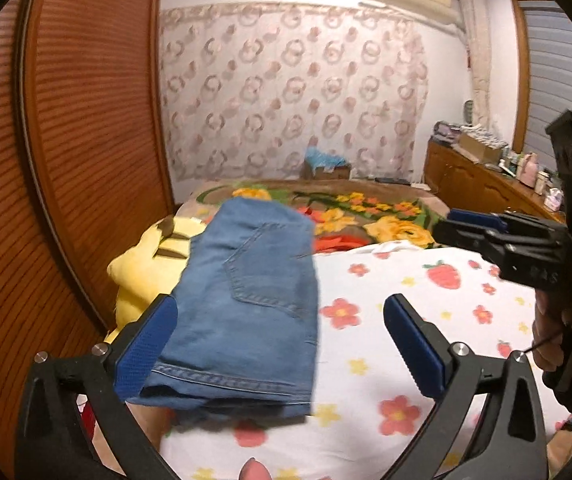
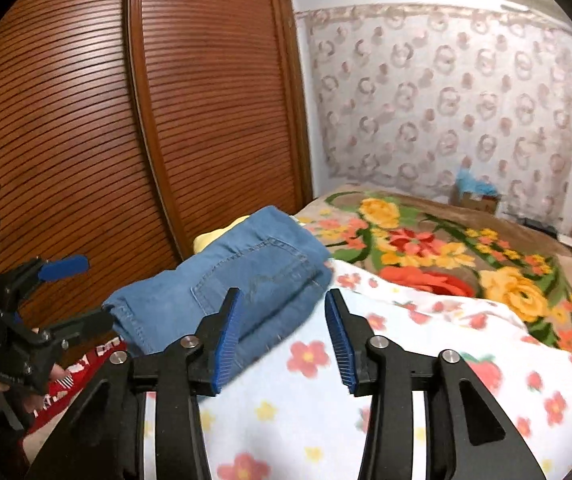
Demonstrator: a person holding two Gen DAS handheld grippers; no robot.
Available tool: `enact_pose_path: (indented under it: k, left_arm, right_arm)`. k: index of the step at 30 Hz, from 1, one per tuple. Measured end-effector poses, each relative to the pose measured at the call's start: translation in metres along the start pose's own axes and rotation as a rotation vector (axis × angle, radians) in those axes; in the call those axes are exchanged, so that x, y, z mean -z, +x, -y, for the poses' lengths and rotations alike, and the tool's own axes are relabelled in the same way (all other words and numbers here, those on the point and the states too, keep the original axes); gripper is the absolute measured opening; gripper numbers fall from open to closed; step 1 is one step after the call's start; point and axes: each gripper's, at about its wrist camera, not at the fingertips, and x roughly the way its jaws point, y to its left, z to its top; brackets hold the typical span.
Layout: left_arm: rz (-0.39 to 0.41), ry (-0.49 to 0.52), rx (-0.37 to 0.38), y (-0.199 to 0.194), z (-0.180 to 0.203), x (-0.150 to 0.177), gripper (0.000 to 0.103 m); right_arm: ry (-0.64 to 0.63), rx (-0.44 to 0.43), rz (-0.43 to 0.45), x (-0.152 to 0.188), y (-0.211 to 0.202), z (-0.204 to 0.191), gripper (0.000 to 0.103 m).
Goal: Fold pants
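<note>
At the far left stand the brown louvered wardrobe doors (image 1: 86, 128), running along the side of the bed (image 1: 386, 360). Just beside them, at the bed's left edge, lies a yellow plush toy (image 1: 146, 268), partly covered by the pants (image 1: 254, 292). The pants are blue denim, folded into a compact stack with a back pocket facing up. They rest on the left part of the white blanket (image 1: 406, 320) printed with flowers and strawberries, their far end reaching over the plush toy toward the brown floral blanket (image 1: 366, 212) behind.

The left gripper (image 1: 280, 344) hangs low over the near edge of the bed with its fingers spread wide and gripping nothing. Its left blue pad (image 1: 146, 348) overlaps the near left corner of the pants in the left wrist view; whether it touches the cloth cannot be told. The other pad sits over bare white blanket.

The right gripper (image 2: 282, 336) is further right, its fingers parted to a moderate gap, nothing between them, pointing at the right edge of the folded pants. In the left wrist view it appears at the right, held by a hand (image 1: 562, 332). Beyond it a wooden dresser (image 1: 486, 184) with clutter on top lines the right wall.
</note>
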Motion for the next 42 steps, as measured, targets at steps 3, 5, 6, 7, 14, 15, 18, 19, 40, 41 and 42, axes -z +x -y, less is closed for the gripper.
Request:
enact_pose_path:
  k: [3, 5, 6, 7, 14, 15, 18, 19, 40, 41, 42]
  left_arm:
    - [0.03, 0.012, 0.015, -0.018, 0.02, -0.001, 0.103]
    - [0.042, 0.02, 0.024, -0.028, 0.032, -0.001, 0.103]
    - [0.05, 0.023, 0.024, -0.033, 0.039, -0.001, 0.103]
    - [0.061, 0.026, 0.027, -0.039, 0.046, -0.001, 0.103]
    - [0.083, 0.056, 0.075, -0.064, 0.093, 0.0, 0.103]
    - [0.092, 0.065, 0.084, -0.068, 0.1, 0.0, 0.103]
    - [0.105, 0.075, 0.107, -0.077, 0.117, 0.002, 0.103]
    - [0.106, 0.075, 0.115, -0.08, 0.123, 0.002, 0.103]
    - [0.096, 0.07, 0.116, -0.114, 0.173, 0.027, 0.103]
    - [0.095, 0.066, 0.115, -0.114, 0.172, 0.028, 0.103]
    - [0.094, 0.063, 0.114, -0.114, 0.171, 0.028, 0.103]
  right_arm:
    - [0.015, 0.044, 0.024, 0.014, -0.045, -0.003, 0.051]
    - [0.029, 0.077, 0.042, 0.024, -0.072, -0.006, 0.055]
    - [0.029, 0.095, 0.05, 0.03, -0.087, -0.009, 0.057]
    - [0.028, 0.113, 0.059, 0.034, -0.1, -0.01, 0.057]
    - [0.052, 0.223, 0.094, 0.065, -0.174, -0.025, 0.059]
    - [0.057, 0.233, 0.1, 0.067, -0.181, -0.028, 0.059]
    - [0.07, 0.257, 0.109, 0.072, -0.195, -0.036, 0.059]
    - [0.071, 0.27, 0.115, 0.075, -0.203, -0.039, 0.059]
    - [0.136, 0.43, 0.181, 0.089, -0.249, -0.087, 0.059]
    - [0.138, 0.431, 0.181, 0.09, -0.248, -0.089, 0.059]
    - [0.14, 0.43, 0.182, 0.091, -0.247, -0.091, 0.059]
